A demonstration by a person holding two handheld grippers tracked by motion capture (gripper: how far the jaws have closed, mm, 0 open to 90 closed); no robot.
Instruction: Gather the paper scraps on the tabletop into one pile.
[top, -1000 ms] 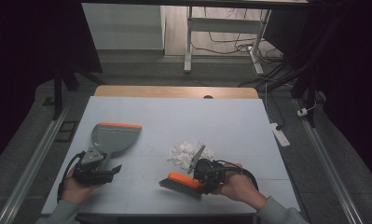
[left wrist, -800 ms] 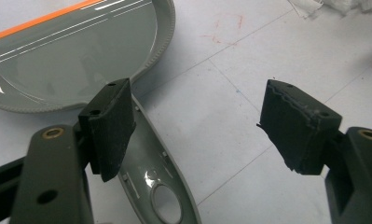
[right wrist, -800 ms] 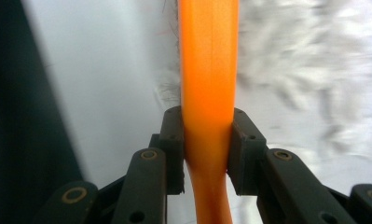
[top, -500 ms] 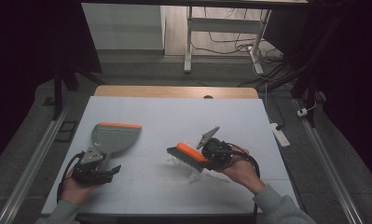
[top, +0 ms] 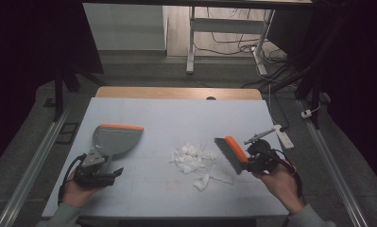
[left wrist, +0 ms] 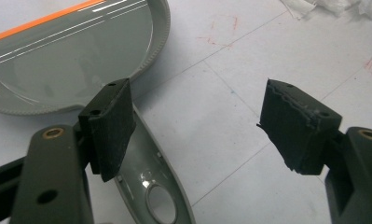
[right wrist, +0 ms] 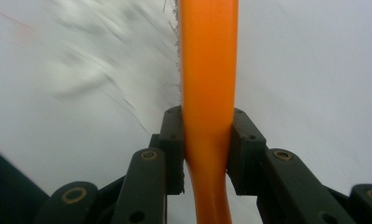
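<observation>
Sweep-up job, barely started by the looks of it

Right gripper (top: 252, 161) is clamped on the orange handle of the brush (top: 229, 153), which sits just right of the paper scraps (top: 192, 158) in the middle of the table (top: 176, 109). Left gripper (top: 101, 174) has its jaws apart, straddling the dustpan handle without squeezing it; the dustpan (top: 114, 138) lies flat at the left, well apart from the scraps and looking empty. So I'd say all the sweeping is left to do. Pale sheet over a wooden tabletop, dark room, cables on the floor beyond.
</observation>
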